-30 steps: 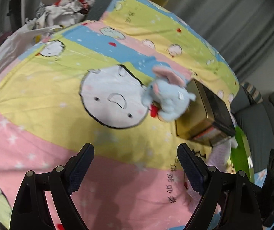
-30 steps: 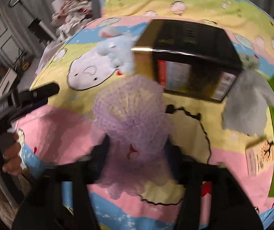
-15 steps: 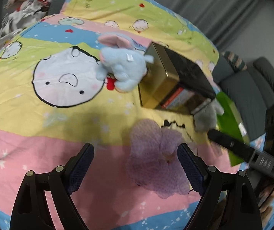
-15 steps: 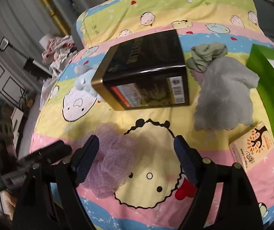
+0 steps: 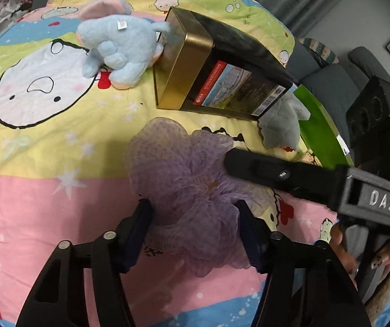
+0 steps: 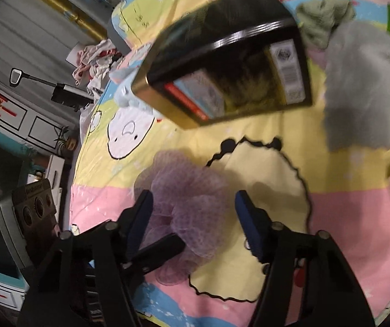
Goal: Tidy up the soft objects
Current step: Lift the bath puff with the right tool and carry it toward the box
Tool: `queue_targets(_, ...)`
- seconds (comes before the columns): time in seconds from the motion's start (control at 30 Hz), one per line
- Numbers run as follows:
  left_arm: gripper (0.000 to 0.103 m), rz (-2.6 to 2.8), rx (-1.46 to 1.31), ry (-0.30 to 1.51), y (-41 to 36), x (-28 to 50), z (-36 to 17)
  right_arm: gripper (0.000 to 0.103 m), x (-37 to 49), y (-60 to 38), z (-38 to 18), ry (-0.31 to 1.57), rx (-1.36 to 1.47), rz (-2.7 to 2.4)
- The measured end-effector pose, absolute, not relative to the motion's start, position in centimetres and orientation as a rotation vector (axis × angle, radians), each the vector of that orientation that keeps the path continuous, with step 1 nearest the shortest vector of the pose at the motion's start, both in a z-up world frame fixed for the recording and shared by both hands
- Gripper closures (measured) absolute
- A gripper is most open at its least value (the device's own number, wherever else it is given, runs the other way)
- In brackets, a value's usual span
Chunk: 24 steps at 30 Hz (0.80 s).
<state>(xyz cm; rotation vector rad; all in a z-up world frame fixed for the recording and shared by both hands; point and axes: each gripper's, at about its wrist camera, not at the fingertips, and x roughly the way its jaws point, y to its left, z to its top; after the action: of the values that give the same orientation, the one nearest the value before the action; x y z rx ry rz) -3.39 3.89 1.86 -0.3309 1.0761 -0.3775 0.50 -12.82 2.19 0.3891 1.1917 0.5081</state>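
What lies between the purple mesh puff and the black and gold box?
In the left wrist view, only bare sheet separates the puff from the box; nothing else lies there.

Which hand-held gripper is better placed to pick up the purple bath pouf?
Left. The left hand-held gripper is closing with the purple bath pouf centred between its pads; the right hand-held gripper catches only its edge.
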Motion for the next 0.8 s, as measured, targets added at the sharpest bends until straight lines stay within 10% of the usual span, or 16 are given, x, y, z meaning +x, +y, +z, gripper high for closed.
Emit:
queue_targets(0.23,0.074,-0.412,-0.292,1.025,2.8,-3.8,2.5,0.07,0.3,-12.0,1.1,1.213,0.384,0.498)
queue_targets(0.8,0.077,-0.544,-0.101,0.784,-6.5,-3.3,11.5,0.08,-2.0,-20.6,10.5,0.87,0.47,0.434)
